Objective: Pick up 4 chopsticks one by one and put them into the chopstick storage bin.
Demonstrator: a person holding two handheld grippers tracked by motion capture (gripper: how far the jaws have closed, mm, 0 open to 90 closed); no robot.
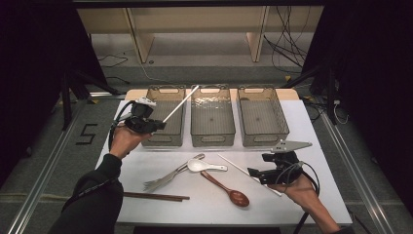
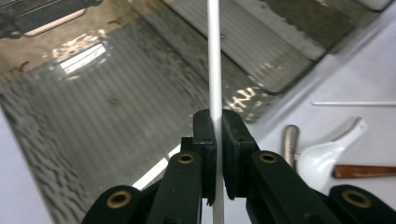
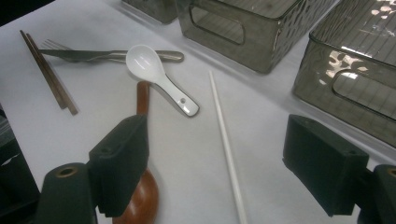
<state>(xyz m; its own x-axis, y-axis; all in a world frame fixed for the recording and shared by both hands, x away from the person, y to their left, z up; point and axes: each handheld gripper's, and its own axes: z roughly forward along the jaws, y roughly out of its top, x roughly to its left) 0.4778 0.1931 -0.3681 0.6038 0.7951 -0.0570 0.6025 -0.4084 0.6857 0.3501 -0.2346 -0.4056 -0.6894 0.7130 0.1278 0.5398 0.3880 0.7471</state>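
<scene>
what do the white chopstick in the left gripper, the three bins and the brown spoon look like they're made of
White chopstick, clamped in the left gripper: smooth, evenly white, matte; probably plastic or melamine, cannot tell which.
Bins: smoky, see-through walls with ribbed floors and glints; likely tinted plastic.
Brown spoon: reddish brown with a soft sheen; looks like lacquered wood, though brown plastic is possible.

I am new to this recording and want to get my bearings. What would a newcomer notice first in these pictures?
First, the left tool is shut on a white chopstick, holding it slanted over the left basket of three grey baskets in a row. Next, the cutlery lies loose in front of them: a white spoon, a wooden spoon and a second white chopstick. The right tool hovers open above that chopstick.
</scene>
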